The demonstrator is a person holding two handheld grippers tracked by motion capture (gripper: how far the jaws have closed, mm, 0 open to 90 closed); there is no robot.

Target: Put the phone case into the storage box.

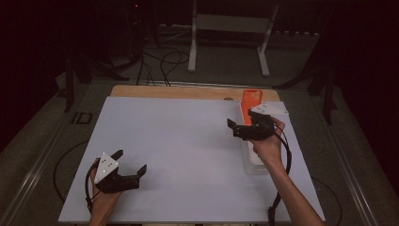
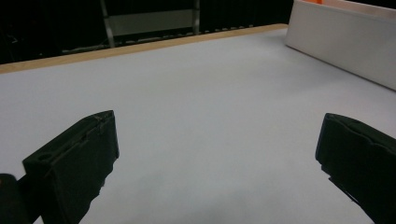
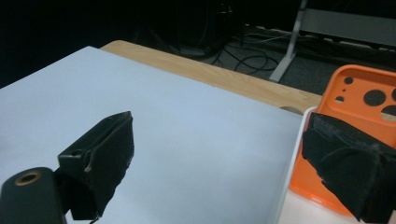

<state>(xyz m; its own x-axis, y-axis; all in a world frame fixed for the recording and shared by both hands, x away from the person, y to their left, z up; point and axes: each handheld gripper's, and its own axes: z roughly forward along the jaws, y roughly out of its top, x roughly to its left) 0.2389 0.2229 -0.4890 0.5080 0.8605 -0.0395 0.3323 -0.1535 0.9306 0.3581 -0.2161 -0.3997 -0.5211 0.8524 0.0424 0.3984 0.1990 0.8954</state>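
An orange phone case (image 1: 251, 102) (image 3: 355, 121) with round camera holes lies in a shallow white tray (image 1: 252, 162) (image 3: 292, 168) at the table's right side. My right gripper (image 1: 239, 127) (image 3: 224, 163) hovers open at the tray's left rim, one jaw over the white sheet and the other over the case. At the near left my left gripper (image 1: 129, 162) (image 2: 215, 158) is open over bare white sheet, nothing between its jaws. The tray's white wall (image 2: 345, 46) shows far right in the left gripper view.
A white sheet (image 1: 179, 155) covers most of the wooden table (image 1: 188, 91). Beyond the far edge stand a white metal stand (image 1: 230, 28) and loose cables (image 1: 164, 61) on the dark floor. Black tripod legs (image 1: 324, 80) stand at the right.
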